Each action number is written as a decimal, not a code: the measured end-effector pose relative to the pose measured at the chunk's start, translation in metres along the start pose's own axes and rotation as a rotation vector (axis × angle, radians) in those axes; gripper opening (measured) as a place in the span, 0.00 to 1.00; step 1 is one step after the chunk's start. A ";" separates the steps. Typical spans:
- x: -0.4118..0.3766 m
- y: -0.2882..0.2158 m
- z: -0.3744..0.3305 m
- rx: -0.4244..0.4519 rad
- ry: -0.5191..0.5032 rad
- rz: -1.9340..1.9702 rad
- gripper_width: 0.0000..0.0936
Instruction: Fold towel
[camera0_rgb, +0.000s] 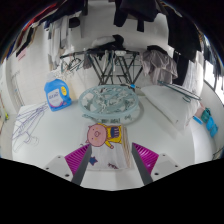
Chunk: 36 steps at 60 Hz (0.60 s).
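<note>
Two fingers of the gripper (111, 160) show at the near end of the view, each w/ a magenta pad (77, 158) on its inner face; jaws stand wide apart, nothing held, nothing pressed between them. Towel (103, 133) lies flat on a white table (165, 120), just ahead of the fingertips and roughly centred on the gap between them; it is light-coloured w/ a cartoon print of a round-headed figure in an orange-yellow top. Near edge of the towel sits close to the fingertips, but contact cannot be confirmed; it rests on the table, not in the jaws. Beyond the towel, further along the jaw axis, is a pale, clear rounded item, poss. a glass bowl (106, 98), exact type uncertain. Off to the left side of the jaws, well apart from the towel, stands a blue-and-white package (56, 93) w/ yellow marking; label not legible. Far off to the right side, near the table edge, a small blue object (209, 120), type not determinable. Behind the table, past the bowl, dark metal frame legs (112, 62) and general room clutter, detail too small to read.
</note>
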<state>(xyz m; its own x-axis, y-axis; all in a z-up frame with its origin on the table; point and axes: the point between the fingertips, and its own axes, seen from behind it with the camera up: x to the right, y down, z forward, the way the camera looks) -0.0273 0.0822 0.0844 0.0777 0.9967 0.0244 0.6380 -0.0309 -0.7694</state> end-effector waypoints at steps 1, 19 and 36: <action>-0.001 0.000 -0.012 0.001 -0.006 -0.007 0.90; 0.003 0.026 -0.217 -0.041 0.014 -0.052 0.91; 0.002 0.038 -0.286 0.002 0.035 -0.029 0.91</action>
<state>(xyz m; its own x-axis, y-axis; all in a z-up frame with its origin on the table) 0.2161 0.0612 0.2380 0.0861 0.9939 0.0685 0.6386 -0.0023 -0.7695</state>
